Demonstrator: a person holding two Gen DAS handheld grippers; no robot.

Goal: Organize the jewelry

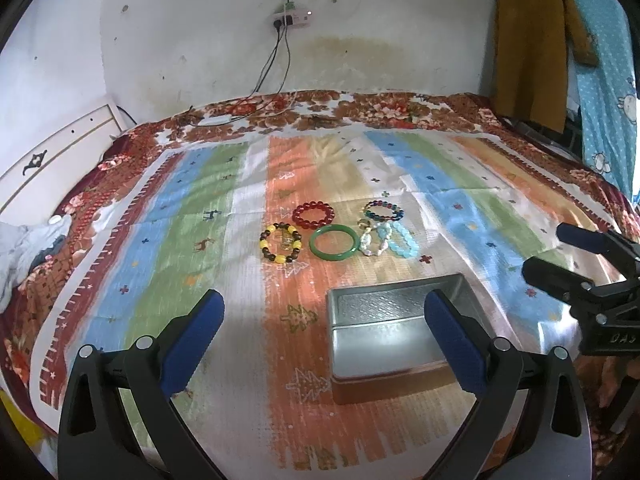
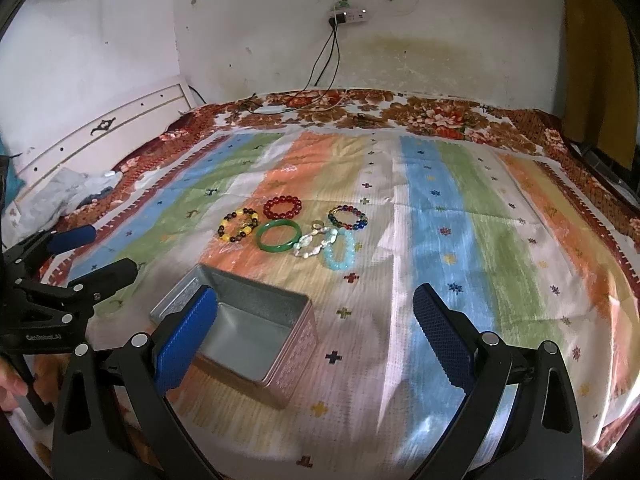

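Several bracelets lie in a cluster on the striped cloth: a red bead bracelet (image 1: 313, 213) (image 2: 282, 207), a yellow-and-brown bead bracelet (image 1: 280, 243) (image 2: 239, 225), a green bangle (image 1: 334, 242) (image 2: 279, 235), a multicolour bead bracelet (image 1: 383, 210) (image 2: 347, 217), a white pearl bracelet (image 1: 375, 241) (image 2: 310, 245) and a light blue bead bracelet (image 1: 404, 243) (image 2: 339, 254). An open, empty metal tin (image 1: 394, 330) (image 2: 240, 326) sits in front of them. My left gripper (image 1: 324, 344) (image 2: 94, 254) is open, near the tin. My right gripper (image 2: 316, 340) (image 1: 560, 252) is open, right of the tin.
The cloth covers a bed with a floral blanket (image 1: 360, 108). A white headboard (image 1: 52, 160) stands at the left, with crumpled fabric (image 1: 20, 248) near it. A power strip with cables (image 1: 290, 20) hangs on the back wall. Clothes (image 1: 536, 40) hang at the right.
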